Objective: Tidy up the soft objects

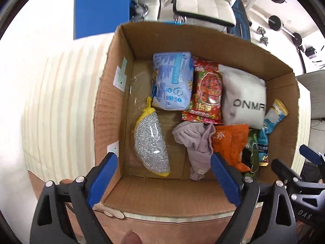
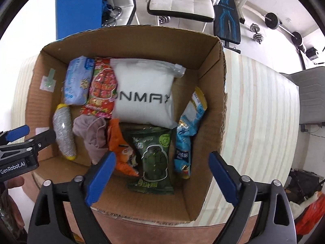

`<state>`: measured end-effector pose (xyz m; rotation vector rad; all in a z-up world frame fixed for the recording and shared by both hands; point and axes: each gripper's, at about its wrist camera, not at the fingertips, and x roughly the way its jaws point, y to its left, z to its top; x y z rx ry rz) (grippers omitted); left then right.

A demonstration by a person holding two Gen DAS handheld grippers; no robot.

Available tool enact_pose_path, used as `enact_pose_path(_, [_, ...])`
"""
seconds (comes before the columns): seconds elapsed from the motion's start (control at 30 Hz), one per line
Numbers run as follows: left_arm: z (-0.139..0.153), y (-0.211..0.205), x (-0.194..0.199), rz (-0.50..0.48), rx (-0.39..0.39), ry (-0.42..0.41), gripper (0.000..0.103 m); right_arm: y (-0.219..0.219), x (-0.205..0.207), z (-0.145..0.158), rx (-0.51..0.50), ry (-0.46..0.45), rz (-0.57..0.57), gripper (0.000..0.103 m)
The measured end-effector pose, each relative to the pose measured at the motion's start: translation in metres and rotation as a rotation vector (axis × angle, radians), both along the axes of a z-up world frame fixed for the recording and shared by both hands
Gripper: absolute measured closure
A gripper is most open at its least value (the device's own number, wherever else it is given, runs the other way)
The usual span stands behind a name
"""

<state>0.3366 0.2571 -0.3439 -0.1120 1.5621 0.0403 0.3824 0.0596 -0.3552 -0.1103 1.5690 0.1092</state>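
Observation:
An open cardboard box (image 1: 113, 109) (image 2: 215, 101) holds several soft things: a light blue pack (image 1: 172, 81), a red snack bag (image 1: 207, 93), a white pouch (image 1: 243, 101) (image 2: 144, 95), a silver bubble pouch with yellow ends (image 1: 151, 142), a mauve cloth (image 1: 197, 142) (image 2: 93, 134), an orange bag (image 1: 231, 142), a green bag (image 2: 154, 158) and a blue snack bag (image 2: 189, 122). My left gripper (image 1: 164, 179) is open and empty above the box's near wall. My right gripper (image 2: 161, 177) is open and empty above the green bag.
The box stands on a striped pale table (image 2: 260, 109). A white chair (image 2: 180, 2), a blue panel (image 2: 79, 10) and weights (image 2: 272, 20) stand behind. The other gripper shows at each view's edge: right one (image 1: 300, 172), left one (image 2: 24, 142).

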Motion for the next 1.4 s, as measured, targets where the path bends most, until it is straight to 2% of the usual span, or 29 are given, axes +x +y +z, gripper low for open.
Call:
enact_pose_path(0.23, [0.039,-0.014,-0.019,0.003,0.028,-0.101,0.009,-0.007,-0.029,0.026,0.052,-0.062,-0.035,0.004])
enact_pose_path(0.57, [0.071,-0.031,-0.039,0.006,0.059,-0.188,0.009,-0.037,-0.047,0.043,0.079,-0.090,-0.099,0.004])
enact_pose_path(0.67, [0.097,-0.036,-0.051,0.006,0.060,-0.245,0.009,-0.042,-0.057,0.062,0.082,-0.130,-0.097,0.004])
enact_pose_path(0.9, [0.177,-0.052,-0.103,-0.010,0.061,-0.405,0.009,-0.057,-0.111,0.147,0.106,-0.295,-0.101,0.004])
enact_pose_path(1.1, [0.234,-0.063,-0.149,-0.030,0.052,-0.490,0.009,-0.068,-0.171,0.222,0.108,-0.434,-0.098,0.004])
enact_pose_path(1.27, [0.271,-0.065,-0.185,-0.029,0.051,-0.546,0.009,-0.071,-0.214,0.273,0.105,-0.528,-0.100,0.004])
enact_pose_path(1.4, [0.285,-0.065,-0.210,-0.024,0.044,-0.563,0.009,-0.072,-0.247,0.304,0.118,-0.577,-0.090,0.004])
